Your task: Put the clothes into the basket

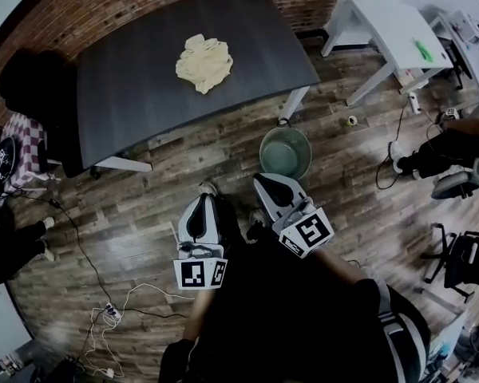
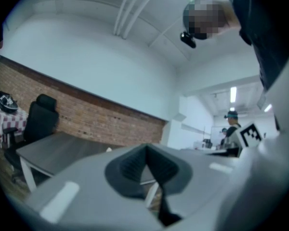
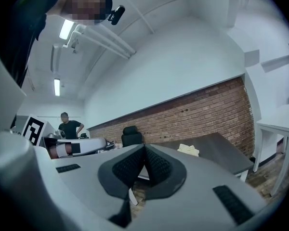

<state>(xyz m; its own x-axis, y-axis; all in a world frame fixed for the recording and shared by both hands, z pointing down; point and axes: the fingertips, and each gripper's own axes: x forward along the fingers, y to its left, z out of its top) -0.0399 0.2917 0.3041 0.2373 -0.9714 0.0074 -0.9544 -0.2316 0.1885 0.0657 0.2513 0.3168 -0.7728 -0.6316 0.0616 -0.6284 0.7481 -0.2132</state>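
The crumpled pale-yellow cloth garment [image 1: 203, 62] lay in a loose heap near the middle of the dark grey rectangular table [image 1: 128, 94], with bare tabletop all round it. It looked light, soft and limp, so it would probably sag and trail once lifted. A pinch into a raised fold near the top of the heap seemed the best hold, since an edge might only unfold. Bunched as it was, it had no clear long axis. In the head view it was a little taller than wide, and one corner tapered toward the table's near edge.

The round green basket [image 1: 285, 152] stood on the wooden plank floor [image 1: 144, 206], just off the table's near corner and well apart from the garment.

Nearer the person, the left gripper [image 1: 201, 204] and the right gripper [image 1: 263, 182] were held side by side above the floor, pointing level toward the table. Each had its jaws pressed together with nothing between them. No garment had been picked up yet.
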